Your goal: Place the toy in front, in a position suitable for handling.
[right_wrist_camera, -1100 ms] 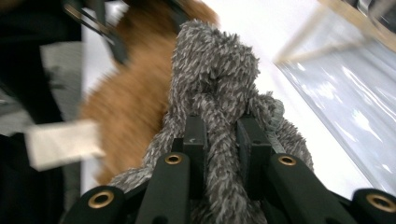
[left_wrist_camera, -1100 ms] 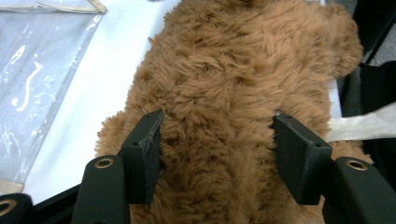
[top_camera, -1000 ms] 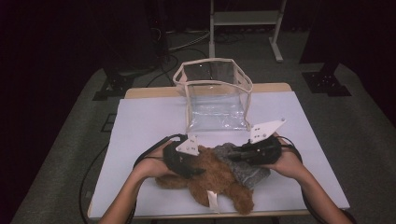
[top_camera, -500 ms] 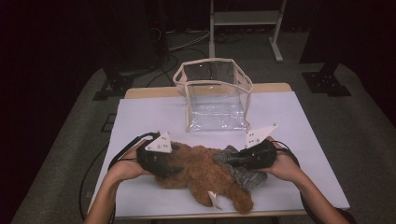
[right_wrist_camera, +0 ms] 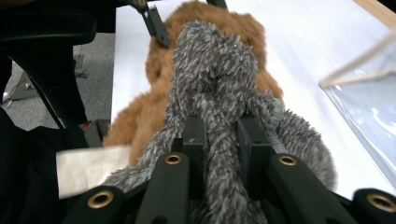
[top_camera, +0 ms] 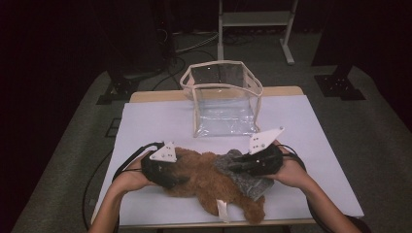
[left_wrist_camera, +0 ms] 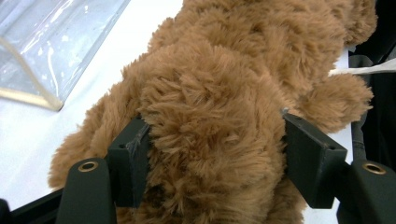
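A dark room surrounds our white-covered table (top_camera: 155,121), where a clear plastic bag (top_camera: 222,99) stands open toward the far edge. Near the front edge lies a brown plush toy (top_camera: 209,182), with a grey plush toy (top_camera: 243,177) draped over its right part. Our left gripper (left_wrist_camera: 212,154) has its fingers (left_wrist_camera: 130,158) spread around a thick fold of brown fur; they have just been closing a little, and both pads seem to press into the pile, though the fur hides the contact. Our right gripper (right_wrist_camera: 223,140) has its fingers (right_wrist_camera: 194,140) nearly together, pinching a narrow limb of the grey toy. In the high view the brown toy's long axis runs across the table, left to right, slanting toward the front edge at its right end.
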Demonstrator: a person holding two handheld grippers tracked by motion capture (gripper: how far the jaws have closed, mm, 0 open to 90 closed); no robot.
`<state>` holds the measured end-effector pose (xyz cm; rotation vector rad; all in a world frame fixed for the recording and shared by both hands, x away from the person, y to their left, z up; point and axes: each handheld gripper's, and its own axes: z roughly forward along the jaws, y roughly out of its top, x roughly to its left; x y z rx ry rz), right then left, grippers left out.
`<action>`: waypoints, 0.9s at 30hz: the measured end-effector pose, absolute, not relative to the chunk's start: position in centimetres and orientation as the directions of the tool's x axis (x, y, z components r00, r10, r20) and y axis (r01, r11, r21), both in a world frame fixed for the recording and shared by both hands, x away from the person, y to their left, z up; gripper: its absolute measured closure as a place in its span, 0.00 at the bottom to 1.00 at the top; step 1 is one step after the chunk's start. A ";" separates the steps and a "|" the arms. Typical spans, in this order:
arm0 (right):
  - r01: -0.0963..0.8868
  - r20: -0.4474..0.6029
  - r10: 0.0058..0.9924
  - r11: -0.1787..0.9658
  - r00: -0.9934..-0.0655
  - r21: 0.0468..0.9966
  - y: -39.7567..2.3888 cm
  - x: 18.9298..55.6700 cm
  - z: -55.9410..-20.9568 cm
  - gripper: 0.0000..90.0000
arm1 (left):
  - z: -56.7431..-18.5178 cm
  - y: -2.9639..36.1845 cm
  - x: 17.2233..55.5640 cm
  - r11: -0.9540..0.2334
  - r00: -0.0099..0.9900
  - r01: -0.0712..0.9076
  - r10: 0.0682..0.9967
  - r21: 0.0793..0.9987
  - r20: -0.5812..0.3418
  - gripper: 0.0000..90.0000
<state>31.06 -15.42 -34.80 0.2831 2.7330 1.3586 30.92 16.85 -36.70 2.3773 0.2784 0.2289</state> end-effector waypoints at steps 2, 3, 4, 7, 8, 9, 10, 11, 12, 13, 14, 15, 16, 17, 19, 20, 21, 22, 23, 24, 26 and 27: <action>0.113 0.007 0.178 0.597 -0.984 0.794 -14.2 31.0 -34.7 0.84 | -36.7 16.3 30.8 -0.714 0.963 0.129 0.256 0.688 0.085 0.35; 0.104 -0.001 0.170 0.603 -0.985 0.791 -13.6 31.0 -34.7 0.84 | -36.7 16.1 30.8 -0.712 0.964 0.126 0.253 0.690 0.085 0.35; 0.096 -0.007 0.164 0.613 -0.986 0.784 -13.0 30.9 -34.7 0.83 | -36.7 15.9 30.8 -0.709 0.964 0.125 0.252 0.694 0.085 0.35; 0.077 -0.028 0.150 0.650 -0.988 0.756 -11.9 30.8 -35.0 0.83 | -36.5 15.8 30.8 -0.722 0.963 0.105 0.244 0.684 0.110 0.35; 0.075 -0.030 0.148 0.652 -0.988 0.754 -12.0 30.9 -35.1 0.84 | -36.3 15.9 30.8 -0.719 0.962 0.103 0.249 0.687 0.117 0.34; 0.085 -0.026 0.158 0.656 -0.987 0.750 -12.2 30.9 -35.1 0.84 | -36.1 16.3 30.8 -0.714 0.960 0.098 0.251 0.694 0.123 0.34; 0.090 -0.028 0.167 0.660 -0.986 0.746 -12.6 31.1 -35.3 0.84 | -36.0 16.5 30.8 -0.706 0.959 0.098 0.255 0.702 0.122 0.34; 0.093 -0.024 0.167 0.659 -0.986 0.747 -12.9 31.2 -35.4 0.84 | -36.0 16.5 30.8 -0.706 0.959 0.098 0.255 0.702 0.122 0.34; 0.106 -0.011 0.173 0.650 -0.985 0.753 -13.2 31.3 -35.7 0.84 | -35.8 17.0 30.6 -0.693 0.958 0.086 0.254 0.715 0.131 0.33; 0.116 0.001 0.177 0.641 -0.984 0.759 -13.6 31.5 -35.9 0.84 | -35.7 17.3 30.6 -0.691 0.957 0.077 0.252 0.719 0.140 0.33; 0.122 0.009 0.179 0.634 -0.984 0.764 -13.9 31.6 -36.1 0.84 | -35.7 17.6 30.5 -0.689 0.957 0.072 0.251 0.722 0.145 0.32; 0.129 0.014 0.184 0.630 -0.983 0.765 -14.1 31.6 -36.2 0.84 | -35.7 18.0 30.5 -0.688 0.956 0.069 0.253 0.723 0.150 0.32; 0.136 0.019 0.189 0.626 -0.982 0.768 -14.5 31.8 -36.3 0.84 | -35.7 18.2 30.5 -0.691 0.954 0.070 0.256 0.719 0.153 0.31; 0.146 0.026 0.198 0.622 -0.980 0.769 -14.6 31.8 -36.3 0.84 | -35.9 18.7 30.5 -0.697 0.953 0.076 0.262 0.713 0.154 0.30; 0.153 0.027 0.207 0.620 -0.978 0.770 -15.2 32.0 -36.4 0.84 | -36.3 19.2 30.7 -0.691 0.951 0.095 0.275 0.716 0.140 0.29; 0.160 0.032 0.213 0.620 -0.976 0.768 -15.4 32.1 -36.4 0.84 | -36.5 19.4 30.7 -0.692 0.951 0.101 0.277 0.714 0.134 0.29; 0.159 0.030 0.214 0.618 -0.976 0.770 -15.6 32.2 -36.4 0.84 | -36.8 19.5 30.9 -0.686 0.954 0.111 0.277 0.719 0.117 0.29; 0.169 0.036 0.221 0.617 -0.975 0.768 -15.8 32.3 -36.5 0.84 | -37.2 19.5 31.0 -0.670 0.956 0.125 0.277 0.732 0.091 0.29; 0.172 0.040 0.223 0.616 -0.974 0.769 -16.0 32.4 -36.5 0.84 | -37.6 19.3 31.1 -0.659 0.960 0.132 0.270 0.741 0.070 0.31; 0.173 0.040 0.224 0.615 -0.974 0.769 -16.2 32.5 -36.6 0.84 | -37.9 19.1 31.1 -0.650 0.963 0.136 0.265 0.748 0.055 0.33; 0.182 0.048 0.229 0.616 -0.972 0.767 -16.5 32.7 -36.6 0.84 | -38.2 18.7 31.1 -0.640 0.966 0.139 0.256 0.755 0.040 0.35; 0.187 0.050 0.232 0.616 -0.971 0.765 -16.6 32.7 -36.6 0.84 | -38.2 18.3 31.1 -0.645 0.968 0.135 0.249 0.752 0.040 0.35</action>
